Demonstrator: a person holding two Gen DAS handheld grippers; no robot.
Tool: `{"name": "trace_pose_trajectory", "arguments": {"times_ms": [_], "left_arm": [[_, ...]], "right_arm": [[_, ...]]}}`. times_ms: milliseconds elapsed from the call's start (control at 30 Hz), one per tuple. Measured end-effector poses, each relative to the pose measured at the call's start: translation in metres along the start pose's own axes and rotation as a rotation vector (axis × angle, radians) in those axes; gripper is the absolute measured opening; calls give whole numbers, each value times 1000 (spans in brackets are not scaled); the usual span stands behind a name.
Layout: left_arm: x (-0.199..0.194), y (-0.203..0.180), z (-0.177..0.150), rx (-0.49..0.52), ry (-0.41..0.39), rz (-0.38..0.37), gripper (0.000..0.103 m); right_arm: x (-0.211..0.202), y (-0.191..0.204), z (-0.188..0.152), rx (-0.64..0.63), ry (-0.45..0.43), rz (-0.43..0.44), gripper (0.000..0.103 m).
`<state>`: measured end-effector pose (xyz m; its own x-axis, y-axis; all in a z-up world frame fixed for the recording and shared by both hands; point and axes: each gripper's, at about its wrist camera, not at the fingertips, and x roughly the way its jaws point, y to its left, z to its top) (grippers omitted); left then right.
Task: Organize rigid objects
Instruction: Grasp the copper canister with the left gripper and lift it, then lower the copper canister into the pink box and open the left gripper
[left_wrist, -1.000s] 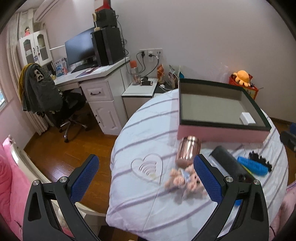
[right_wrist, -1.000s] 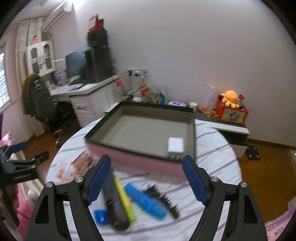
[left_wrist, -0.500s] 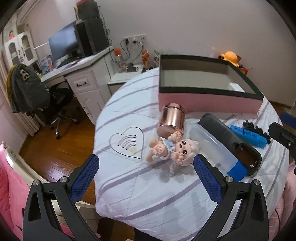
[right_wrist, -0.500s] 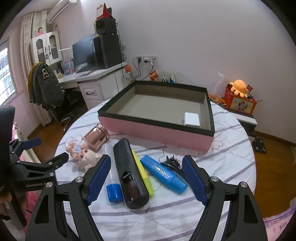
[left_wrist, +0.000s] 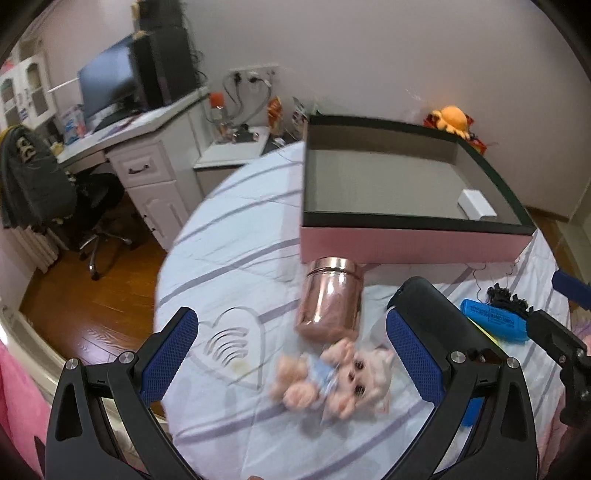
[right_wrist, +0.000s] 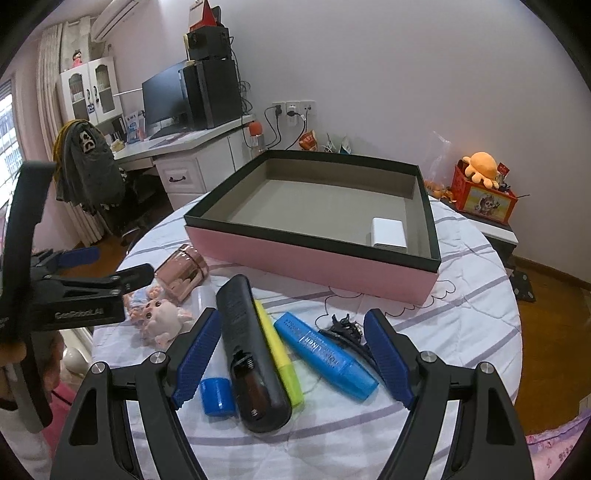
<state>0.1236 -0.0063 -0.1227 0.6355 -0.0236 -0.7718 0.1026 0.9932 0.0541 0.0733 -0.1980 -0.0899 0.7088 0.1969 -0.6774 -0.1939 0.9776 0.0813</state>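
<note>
Pink box (right_wrist: 314, 258) w/ dark rim sits at the far side of the table (right_wrist: 461, 332); inside, only a white block (right_wrist: 388, 233) in its near right corner. Copper jar (left_wrist: 330, 301) lies on its side just in front of the box, long axis toward it. Doll (left_wrist: 340, 376) lies near the jar, blurred, prob. touching it. Black case (right_wrist: 251, 350), yellow marker (right_wrist: 279, 354) and blue marker (right_wrist: 325, 349) lie side by side, long axes running near to far. Left gripper (left_wrist: 291, 354) jaws wide apart, nothing held, above the doll. Right gripper (right_wrist: 291, 358) also wide, empty, over case & markers.
</note>
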Motion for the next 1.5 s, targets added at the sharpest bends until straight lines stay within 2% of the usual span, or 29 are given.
{"name": "trace_pose_trajectory", "arguments": {"times_ms": [100, 167, 400, 433, 467, 700, 1000, 1233, 1500], "left_arm": [[19, -5, 5, 14, 38, -6, 99], [30, -6, 8, 11, 65, -15, 84], [55, -6, 11, 7, 124, -69, 68], [56, -6, 11, 3, 132, -82, 55], [57, -7, 10, 1, 138, -95, 47], [47, -3, 10, 0, 113, -95, 47], [6, 1, 18, -9, 18, -127, 47], [-2, -13, 56, 14, -59, -156, 47], [37, -28, 105, 4, -55, -164, 47]], "right_arm": [[10, -5, 5, 6, 14, 0, 81], [16, -7, 8, 6, 21, -3, 81], [34, -13, 14, 12, 40, 6, 81], [36, -13, 14, 11, 44, 7, 81], [36, -14, 14, 10, 45, 8, 81], [36, -13, 15, 2, 48, 15, 81], [29, -16, 14, 8, 37, 20, 81], [23, -24, 27, 15, -10, 7, 81], [32, -45, 42, 38, -42, -14, 81]]}}
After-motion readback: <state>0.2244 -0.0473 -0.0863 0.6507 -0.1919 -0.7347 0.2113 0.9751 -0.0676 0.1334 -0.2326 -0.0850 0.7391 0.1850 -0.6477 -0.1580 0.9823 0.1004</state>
